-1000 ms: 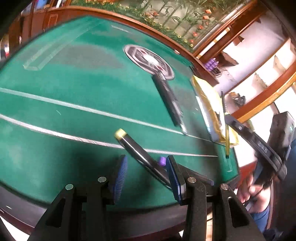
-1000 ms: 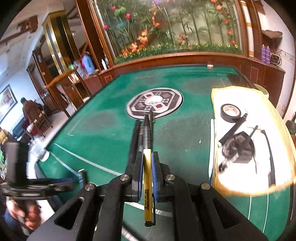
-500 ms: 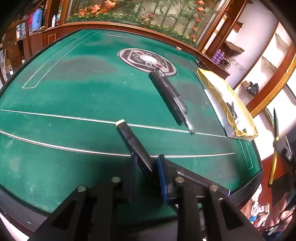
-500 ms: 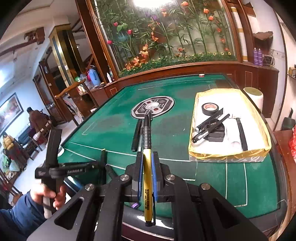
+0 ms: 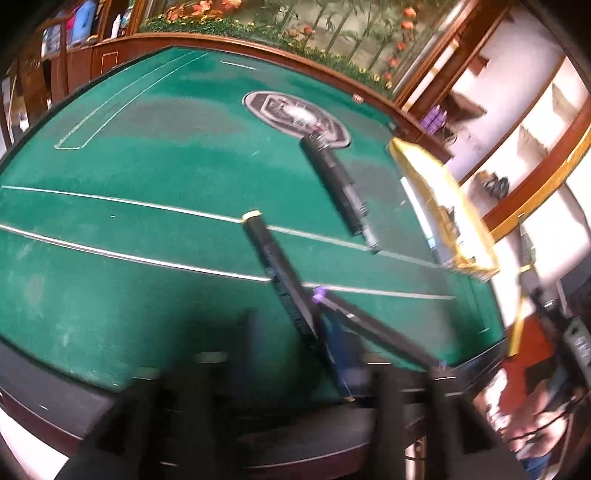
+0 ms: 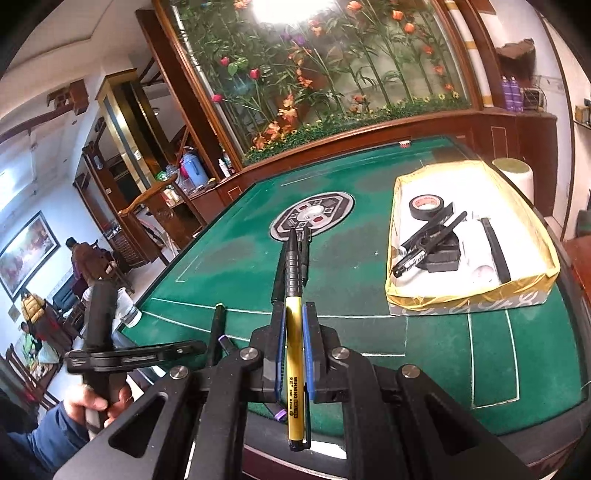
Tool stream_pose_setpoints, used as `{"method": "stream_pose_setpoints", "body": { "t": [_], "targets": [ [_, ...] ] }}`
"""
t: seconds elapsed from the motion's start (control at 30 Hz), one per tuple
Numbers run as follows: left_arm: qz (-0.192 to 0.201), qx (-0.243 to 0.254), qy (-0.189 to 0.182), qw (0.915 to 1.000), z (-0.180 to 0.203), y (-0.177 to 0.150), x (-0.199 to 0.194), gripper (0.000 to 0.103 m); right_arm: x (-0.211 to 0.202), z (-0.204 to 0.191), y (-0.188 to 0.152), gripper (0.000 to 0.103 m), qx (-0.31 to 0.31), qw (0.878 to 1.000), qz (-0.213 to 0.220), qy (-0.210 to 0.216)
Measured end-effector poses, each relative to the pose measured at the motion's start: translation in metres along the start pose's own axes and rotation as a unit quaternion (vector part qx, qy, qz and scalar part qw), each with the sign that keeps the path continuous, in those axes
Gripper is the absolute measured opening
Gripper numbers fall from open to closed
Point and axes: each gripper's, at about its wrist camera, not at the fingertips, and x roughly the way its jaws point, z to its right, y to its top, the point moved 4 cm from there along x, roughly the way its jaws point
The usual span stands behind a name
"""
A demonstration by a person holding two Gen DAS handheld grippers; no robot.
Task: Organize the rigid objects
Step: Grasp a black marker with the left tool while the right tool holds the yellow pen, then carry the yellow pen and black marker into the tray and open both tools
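Green felt table (image 6: 369, 280) bearing yellow-rimmed tray (image 6: 469, 295), pens (image 5: 340, 188).

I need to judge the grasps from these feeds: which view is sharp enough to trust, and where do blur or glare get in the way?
Left wrist view: motion-blurred throughout, the left gripper a dark smear, so its hold on the black marker cannot be confirmed. Right wrist view: sharp, the right gripper plainly clamps the yellow pen; glare whites out only the window top. Fisheye bends the table edge in both.

Wood-panelled room; flower mural (image 6: 332, 74) behind green table (image 6: 369, 288)
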Motion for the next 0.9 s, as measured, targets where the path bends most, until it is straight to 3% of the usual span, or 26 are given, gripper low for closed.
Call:
{"method": "stream_pose_setpoints", "body": {
  "t": [0.03,0.1,0.17,0.23,0.27,0.3,0.4,0.5,0.63,0.73,0.83,0.9],
  "targets": [
    [0.004,-0.007,-0.003,1.0,0.002,0.002,-0.001,0.081,0.003,0.0,0.0,0.008,0.002,1.0,-0.003,-0.001],
    [0.004,0.004,0.006,1.0,0.008,0.005,0.003,0.081,0.004,-0.001,0.0,0.008,0.002,1.0,-0.005,-0.003],
    [-0.017,0.029,0.044,0.9984,0.014,0.005,0.014,0.067,0.003,-0.002,0.002,0.008,-0.001,1.0,-0.003,-0.007],
    [-0.021,0.046,0.061,0.9968,0.019,0.005,0.018,0.048,0.0,0.0,0.001,0.008,-0.001,1.0,-0.001,-0.005],
    [-0.022,0.051,0.067,0.9962,0.021,0.005,0.019,0.045,-0.001,0.001,0.0,0.008,-0.001,1.0,-0.001,-0.005],
    [-0.023,0.053,0.069,0.996,0.021,0.005,0.019,0.033,-0.001,0.004,0.0,0.008,0.001,1.0,-0.001,-0.005],
    [-0.026,0.074,0.082,0.9935,0.022,0.005,0.021,0.031,-0.002,0.004,-0.001,0.008,0.002,1.0,-0.006,0.0],
    [-0.016,0.094,0.123,0.9878,0.014,0.014,0.026,0.018,-0.006,0.006,0.0,0.008,-0.001,1.0,-0.005,0.002],
    [-0.023,0.104,0.121,0.987,0.009,0.023,0.031,0.018,-0.014,0.017,0.002,0.008,0.005,1.0,0.002,-0.002],
    [0.007,0.127,0.133,0.9829,0.013,0.018,0.031,0.016,-0.017,0.024,0.0,0.008,0.014,1.0,0.006,-0.008],
    [0.021,0.102,0.092,0.9903,0.01,0.015,0.026,0.016,-0.02,0.032,-0.001,0.008,0.026,1.0,0.011,-0.014],
    [0.029,0.103,0.082,0.9909,0.012,0.013,0.021,0.016,-0.023,0.039,0.0,0.008,0.035,0.999,0.014,-0.02]
  ]
}}
